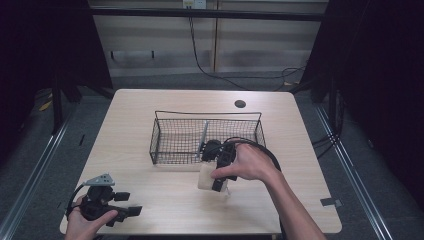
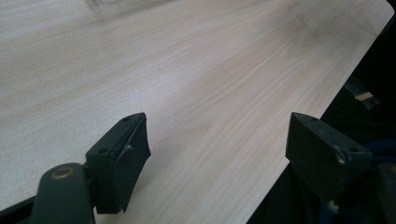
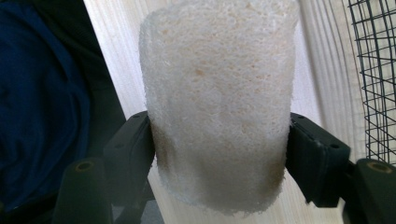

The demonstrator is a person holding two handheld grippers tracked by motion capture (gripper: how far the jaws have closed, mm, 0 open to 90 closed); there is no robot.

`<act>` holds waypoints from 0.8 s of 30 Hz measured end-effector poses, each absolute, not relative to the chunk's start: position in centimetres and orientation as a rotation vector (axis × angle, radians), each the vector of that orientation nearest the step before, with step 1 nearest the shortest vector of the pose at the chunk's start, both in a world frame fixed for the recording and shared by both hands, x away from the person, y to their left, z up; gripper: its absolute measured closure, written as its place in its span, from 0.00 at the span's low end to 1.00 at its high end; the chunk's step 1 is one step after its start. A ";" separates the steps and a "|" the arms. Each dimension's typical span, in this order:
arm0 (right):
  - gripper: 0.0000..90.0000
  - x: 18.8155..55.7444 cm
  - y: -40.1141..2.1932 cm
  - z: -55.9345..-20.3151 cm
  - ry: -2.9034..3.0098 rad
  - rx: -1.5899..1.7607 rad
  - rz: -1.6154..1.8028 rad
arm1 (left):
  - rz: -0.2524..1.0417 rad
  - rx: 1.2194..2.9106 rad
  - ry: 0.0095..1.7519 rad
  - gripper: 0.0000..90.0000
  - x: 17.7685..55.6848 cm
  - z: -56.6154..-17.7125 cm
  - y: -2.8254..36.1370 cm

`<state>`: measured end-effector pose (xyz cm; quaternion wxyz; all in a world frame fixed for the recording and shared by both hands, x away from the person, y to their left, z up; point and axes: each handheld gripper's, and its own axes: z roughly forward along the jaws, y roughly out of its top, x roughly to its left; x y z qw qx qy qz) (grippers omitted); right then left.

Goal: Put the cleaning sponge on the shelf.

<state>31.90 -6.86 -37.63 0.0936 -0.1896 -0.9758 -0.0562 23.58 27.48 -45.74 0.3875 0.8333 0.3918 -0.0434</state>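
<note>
A pale wood-grain surface point(image 1: 150, 200) is carrying the whole scene, seen from above with a person's forearms coming in from the near edge. Toward its middle, a black wire basket point(image 1: 175, 142) with a central divider is standing upright, its mesh also showing at the edge of the right gripper view. Just in front of the basket, the right hand point(image 1: 247, 162) is holding the right claw point(image 1: 220, 182) low over the surface, jaws pointing back toward the person. That claw is grasping a cream-coloured sponge point(image 3: 217, 102): in the right gripper view both jaws are pressing against the sponge's sides, and the porous block is rising between them. In the high view the sponge point(image 1: 206, 176) is sitting just outside the basket's front wall, close above or on the surface. Well apart, at the near left corner, the left hand point(image 1: 85, 222) is resting the left claw point(image 2: 217, 149) by the edge, its jaws spread wide and released over bare wood.
</note>
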 end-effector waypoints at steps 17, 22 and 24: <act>0.33 33.8 -8.2 -36.1 -2.837 -0.802 -0.225 | -0.104 2.118 1.001 0.24 23.6 -45.7 27.5; 0.33 34.4 -8.6 -35.5 -2.808 -0.886 -0.252 | -0.104 2.120 1.001 0.24 23.6 -45.7 27.5; 0.33 34.5 -8.8 -35.2 -2.807 -0.924 -0.262 | -0.102 2.122 1.000 0.24 23.6 -45.8 27.5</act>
